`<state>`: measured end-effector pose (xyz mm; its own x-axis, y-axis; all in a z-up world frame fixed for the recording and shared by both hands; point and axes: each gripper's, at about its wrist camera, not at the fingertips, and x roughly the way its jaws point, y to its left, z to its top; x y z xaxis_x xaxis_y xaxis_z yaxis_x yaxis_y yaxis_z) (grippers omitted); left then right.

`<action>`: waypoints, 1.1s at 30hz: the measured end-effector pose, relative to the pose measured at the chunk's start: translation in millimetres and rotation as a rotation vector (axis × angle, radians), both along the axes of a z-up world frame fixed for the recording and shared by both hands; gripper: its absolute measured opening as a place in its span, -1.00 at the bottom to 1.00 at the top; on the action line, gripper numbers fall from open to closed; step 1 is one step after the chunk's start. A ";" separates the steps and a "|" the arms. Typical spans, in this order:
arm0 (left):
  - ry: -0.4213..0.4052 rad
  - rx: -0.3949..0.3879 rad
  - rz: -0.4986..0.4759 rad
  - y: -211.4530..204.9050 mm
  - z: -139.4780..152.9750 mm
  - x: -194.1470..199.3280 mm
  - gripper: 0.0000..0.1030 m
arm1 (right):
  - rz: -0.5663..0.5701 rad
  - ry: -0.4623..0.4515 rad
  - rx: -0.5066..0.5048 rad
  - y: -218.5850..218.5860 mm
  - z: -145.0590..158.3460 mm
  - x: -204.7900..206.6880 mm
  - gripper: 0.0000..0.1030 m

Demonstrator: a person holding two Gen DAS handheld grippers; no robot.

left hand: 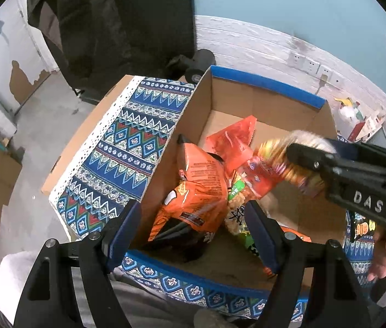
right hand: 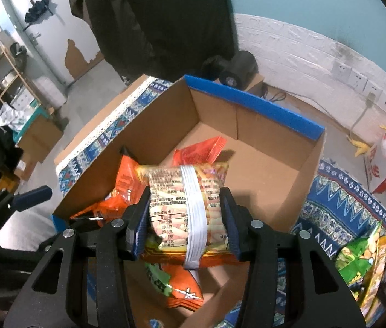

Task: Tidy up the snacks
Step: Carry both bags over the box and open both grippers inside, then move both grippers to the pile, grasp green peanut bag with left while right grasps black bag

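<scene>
Snack packet held over the open cardboard box

The yellow snack packet [right hand: 184, 205] with a white seam band sits between the right claw's [right hand: 186, 220] blue pads, gripped at both sides, above the cardboard box [right hand: 261, 147] — inside lie an orange bag [left hand: 193, 191], a red packet [left hand: 234, 142] and a green-labelled one [left hand: 238, 205]. The left claw [left hand: 193, 235] hangs released over the box's near edge, nothing between its fingers. The box rests on a patterned blue cloth [left hand: 127, 147]; more snack bags [right hand: 362, 259] lie on it — right of the box.

L gripper [left hand: 193, 227] open over box [left hand: 269, 104] w/ orange snack bag [left hand: 198, 191] inside
</scene>
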<state>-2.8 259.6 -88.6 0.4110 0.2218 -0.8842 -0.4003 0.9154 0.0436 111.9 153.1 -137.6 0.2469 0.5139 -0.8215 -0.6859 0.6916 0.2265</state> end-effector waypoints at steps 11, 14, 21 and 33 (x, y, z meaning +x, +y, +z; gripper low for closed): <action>-0.015 -0.056 -0.024 -13.6 2.1 6.4 0.53 | -0.025 -0.057 -0.001 -35.5 19.8 -7.4 0.33; -0.019 -0.065 -0.048 -25.3 4.4 10.4 0.53 | -0.039 -0.084 -0.007 -52.5 27.8 -9.3 0.34; -0.043 -0.064 -0.125 -60.5 12.9 17.4 0.55 | -0.099 -0.106 -0.015 -97.9 39.7 -8.7 0.35; -0.049 -0.072 -0.250 -122.6 18.4 44.6 0.55 | -0.244 -0.127 -0.059 -186.2 45.4 0.8 0.35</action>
<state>41.8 137.0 -70.1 0.4882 0.0449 -0.8716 -0.1611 0.9862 -0.0395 112.7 -33.1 -92.3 0.4600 0.3786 -0.8031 -0.5180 0.8491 0.1036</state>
